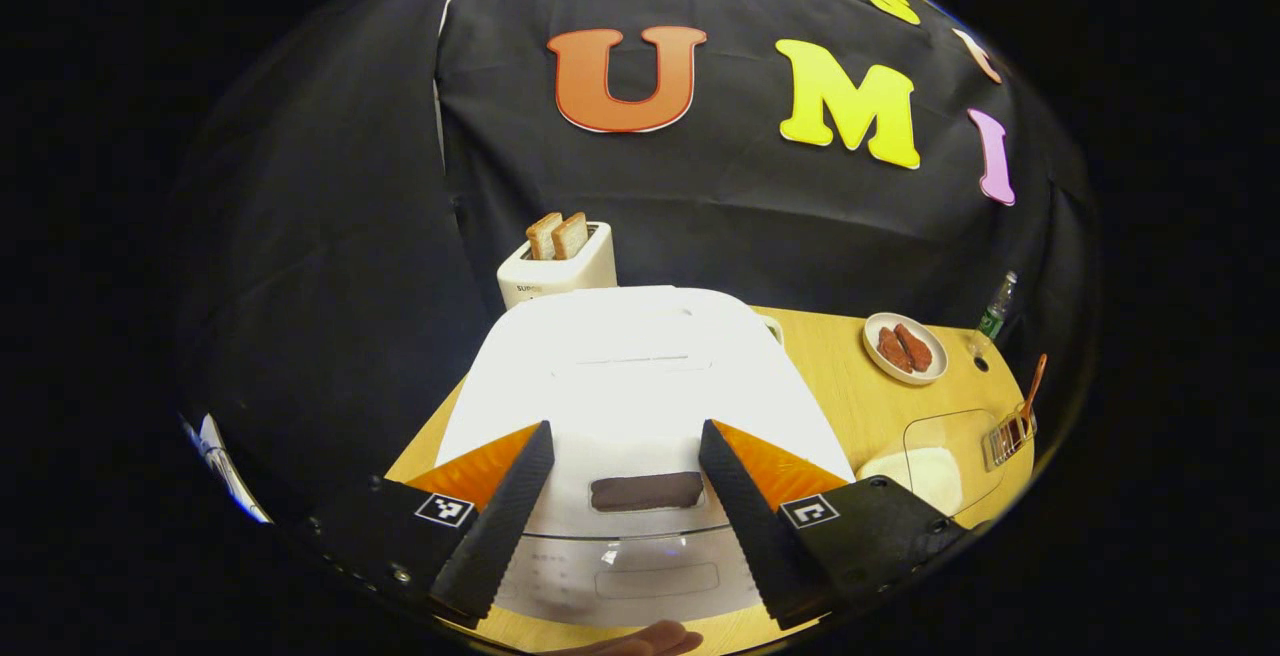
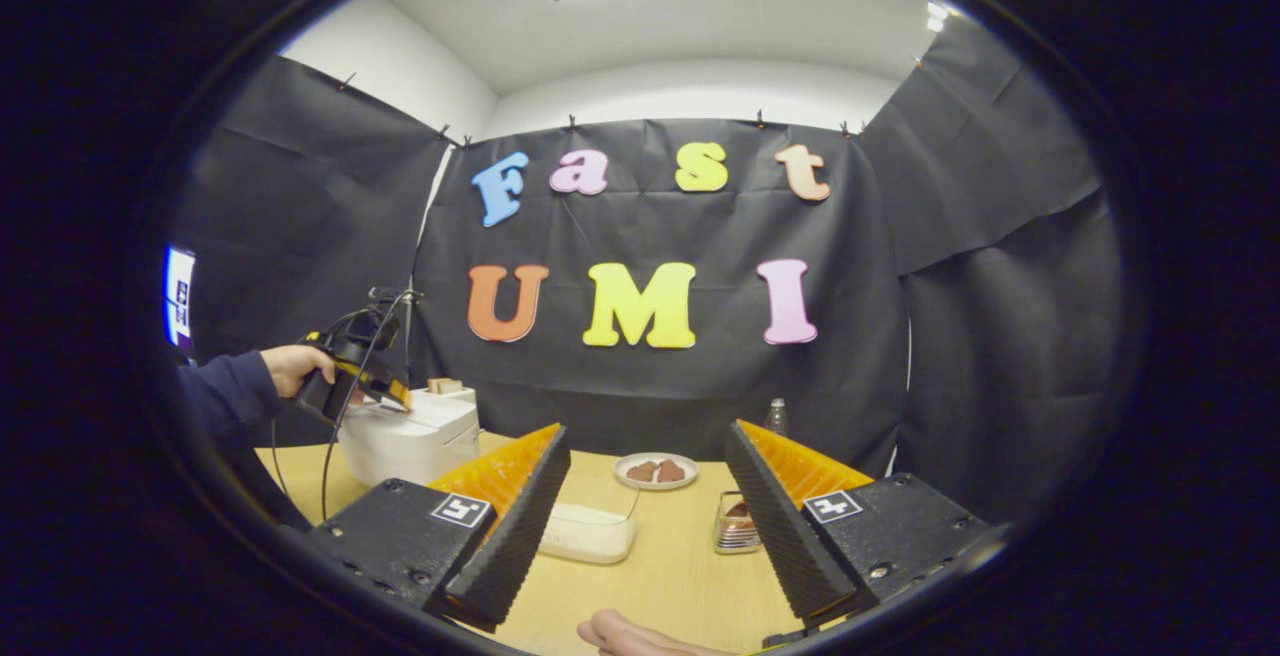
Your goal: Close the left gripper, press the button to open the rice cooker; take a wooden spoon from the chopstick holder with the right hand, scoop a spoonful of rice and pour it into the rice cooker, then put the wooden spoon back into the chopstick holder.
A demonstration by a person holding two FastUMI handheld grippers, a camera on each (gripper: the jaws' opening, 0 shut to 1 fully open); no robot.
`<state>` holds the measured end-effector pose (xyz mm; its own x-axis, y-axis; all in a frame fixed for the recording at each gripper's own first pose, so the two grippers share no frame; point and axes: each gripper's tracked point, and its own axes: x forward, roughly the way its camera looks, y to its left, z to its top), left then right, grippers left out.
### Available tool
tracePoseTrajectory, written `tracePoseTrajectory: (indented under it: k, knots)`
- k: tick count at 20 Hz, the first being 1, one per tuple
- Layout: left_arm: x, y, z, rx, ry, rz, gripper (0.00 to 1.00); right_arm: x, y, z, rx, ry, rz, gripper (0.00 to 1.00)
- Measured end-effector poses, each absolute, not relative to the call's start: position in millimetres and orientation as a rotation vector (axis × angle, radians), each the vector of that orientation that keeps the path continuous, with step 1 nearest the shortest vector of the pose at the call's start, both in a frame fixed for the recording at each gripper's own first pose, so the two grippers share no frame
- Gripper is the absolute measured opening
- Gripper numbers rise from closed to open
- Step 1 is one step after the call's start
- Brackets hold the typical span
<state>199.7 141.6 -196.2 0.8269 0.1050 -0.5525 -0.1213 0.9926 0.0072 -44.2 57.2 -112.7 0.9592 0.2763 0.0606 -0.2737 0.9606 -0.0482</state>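
Your left gripper point(image 1: 625, 496) hangs just above the white rice cooker point(image 1: 640, 386), its jaws spread wide and grasping nothing; the fingers straddle the dark button point(image 1: 646, 491) on the near part of the lid without touching it. Your right gripper point(image 2: 640, 526) is likewise released, jaws apart over the wooden table point(image 2: 660, 576), holding nothing.

Task items, left gripper view: the cooker lid is down. At the far right edge of the table stands the chopstick holder point(image 1: 1008, 436), clear-walled, with the wooden spoon point(image 1: 1034, 391) sticking up out of it, tilted right. Just left of it lies the clear container of rice point(image 1: 935, 471), partly cut off behind your right finger. In the right gripper view the rice container point(image 2: 590, 533) sits between the fingers, and the chopstick holder point(image 2: 738, 526) is half hidden by the right finger.

Hard to make out: the cooker's near control panel shows faint markings, too washed out to read. Its lid is overexposed, so detail there is lost. A fingertip point(image 1: 640, 642) is cut off at the bottom edge.

Writing: the white toaster point(image 1: 558, 271) behind the cooker carries a printed mark, too small to read. Two bread slices point(image 1: 558, 234) stand in its slots.

Other items: a plate point(image 1: 906, 348) with reddish-brown pieces sits far right, and a bottle point(image 1: 996, 311) stands beyond it. In the right gripper view your hand point(image 2: 295, 368) and dark sleeve point(image 2: 225, 396) hold the left gripper point(image 2: 385, 398) over the cooker.
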Motion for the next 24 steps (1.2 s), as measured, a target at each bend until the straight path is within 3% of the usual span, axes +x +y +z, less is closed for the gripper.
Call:
tracePoseTrajectory:
  k: [12, 24]
  knots:
    - [223.0, 144.5, -196.1, -0.048, 0.557, 0.12, 0.98, -6.6, 55.2, -153.8, -0.011, 0.021, 0.274, 0.98]
    - [218.3, 127.8, -158.7, 0.001, 0.366, 0.15, 0.95, 19.1, 47.8, -148.1, -0.027, 0.017, 0.233, 1.0]
